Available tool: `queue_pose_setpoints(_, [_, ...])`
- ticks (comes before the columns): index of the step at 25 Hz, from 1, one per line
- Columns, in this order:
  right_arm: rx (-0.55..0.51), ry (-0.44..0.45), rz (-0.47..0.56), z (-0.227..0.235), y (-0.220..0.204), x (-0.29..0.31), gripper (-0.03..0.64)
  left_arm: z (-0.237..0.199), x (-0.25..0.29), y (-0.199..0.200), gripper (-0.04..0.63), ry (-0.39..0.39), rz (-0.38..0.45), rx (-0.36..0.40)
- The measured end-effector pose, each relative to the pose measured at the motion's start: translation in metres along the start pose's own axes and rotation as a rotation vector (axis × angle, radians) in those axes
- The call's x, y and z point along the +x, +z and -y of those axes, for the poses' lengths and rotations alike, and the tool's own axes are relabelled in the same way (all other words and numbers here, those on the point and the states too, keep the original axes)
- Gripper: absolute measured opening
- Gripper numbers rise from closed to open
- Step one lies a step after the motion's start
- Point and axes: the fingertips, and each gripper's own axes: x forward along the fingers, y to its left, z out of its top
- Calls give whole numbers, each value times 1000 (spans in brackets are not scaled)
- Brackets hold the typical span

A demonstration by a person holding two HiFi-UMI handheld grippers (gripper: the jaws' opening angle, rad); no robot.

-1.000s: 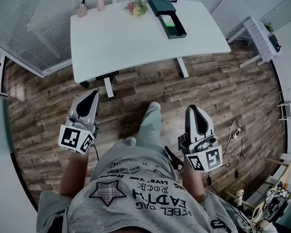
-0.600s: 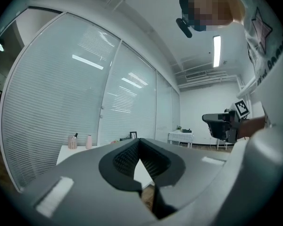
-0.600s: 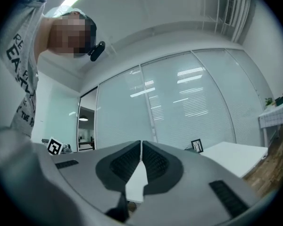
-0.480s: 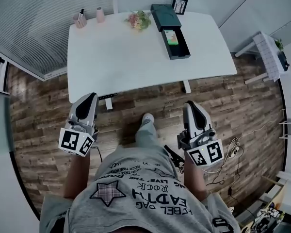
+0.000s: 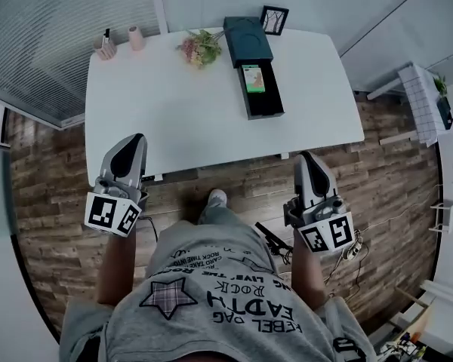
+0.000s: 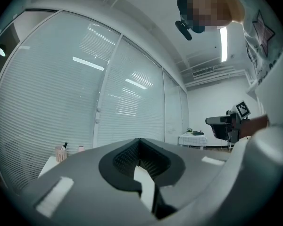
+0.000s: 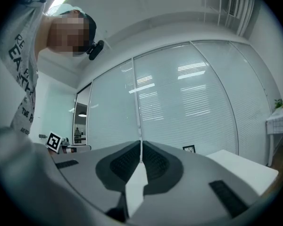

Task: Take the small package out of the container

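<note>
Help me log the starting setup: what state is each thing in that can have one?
container, open.
small package, lying inside the container.
left claw, shut, empty.
right claw, shut, empty.
picture frame, standing upright.

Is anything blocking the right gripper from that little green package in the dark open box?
Nothing visible does. Only bare white table lies between the shut right gripper and the small green package, which lies uncovered in the dark open box. The flower bunch sits aside, left of the box in the head view.
</note>
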Motion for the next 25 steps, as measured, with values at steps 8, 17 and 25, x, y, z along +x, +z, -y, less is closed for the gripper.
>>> queue_pose_setpoints(8, [34, 18, -11, 34, -5, 22, 20, 7, 30, -8, 8, 5, -38, -20])
queue_pose_setpoints(17, [161, -34, 27, 48, -12, 56, 20, -13, 82, -13, 8, -161, -49, -42])
queue_pose_setpoints(25, [184, -122, 37, 58, -23, 93, 20, -54, 118, -14, 8, -211, -64, -4])
